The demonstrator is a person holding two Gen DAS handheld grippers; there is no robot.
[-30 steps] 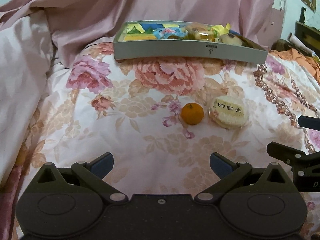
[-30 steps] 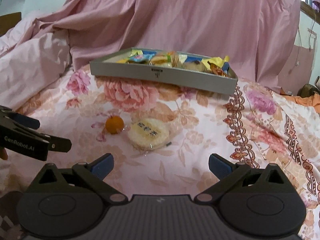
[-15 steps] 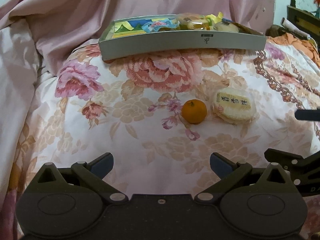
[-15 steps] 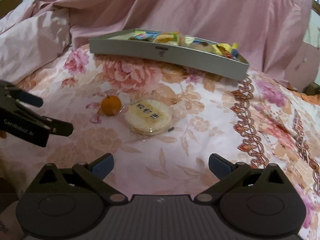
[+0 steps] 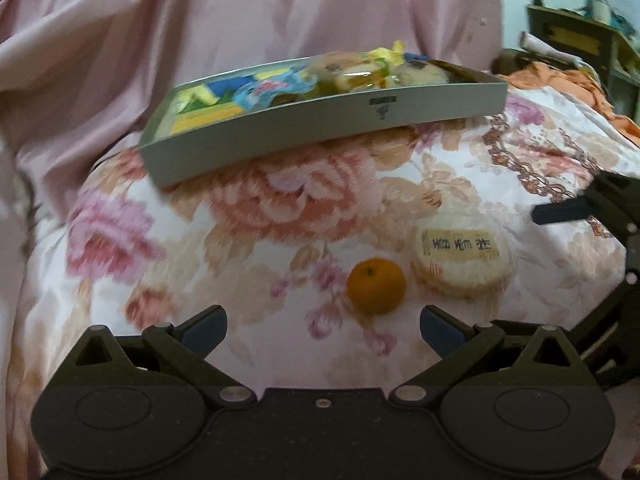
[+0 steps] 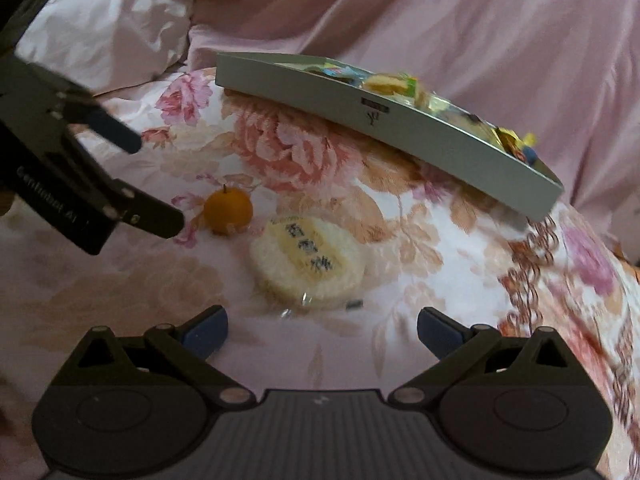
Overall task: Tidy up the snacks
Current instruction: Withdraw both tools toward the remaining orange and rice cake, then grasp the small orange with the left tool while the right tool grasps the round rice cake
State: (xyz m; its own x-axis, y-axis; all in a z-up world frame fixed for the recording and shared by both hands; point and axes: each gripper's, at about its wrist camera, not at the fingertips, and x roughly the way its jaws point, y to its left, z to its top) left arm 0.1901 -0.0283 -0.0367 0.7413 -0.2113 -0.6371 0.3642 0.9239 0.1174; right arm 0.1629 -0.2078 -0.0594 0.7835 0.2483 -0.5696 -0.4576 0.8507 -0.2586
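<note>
**Two loose snacks wait on the bed ahead of the open claws**

Two items are seen outside the grey tray [image 5: 320,128]: a small mandarin [image 5: 376,286] and a round wrapped rice cracker [image 5: 462,266], lying just beside each other on the floral bedspread [image 5: 256,216]. The tray, already filled with colourful wrapped snacks, is set farther back on the same bedspread, against a pink quilt [image 5: 280,20].

The left claw [image 5: 322,330] is held spread wide, nothing between its blue pads, with the mandarin just ahead and slightly right of centre. The right claw [image 6: 320,330] is likewise spread and empty, and the rice cracker [image 6: 308,266] lies directly before it; the mandarin [image 6: 228,210] is seen beyond, near the left claw's tips at the left edge of that view.

The mandarin is judged to be light, rounded and smooth-skinned, so it may roll on the soft bedding; it is best taken across its widest middle with moderate pressure. The rice cracker is judged to be very light, brittle and sealed in slick clear film, so it could crack or slip if squeezed hard. A gentle hold across its edges, at opposite sides of the disc, is advised. Because the bedspread yields, the pads are probably best lowered slightly into the fabric so that each item is caught below its widest part.
</note>
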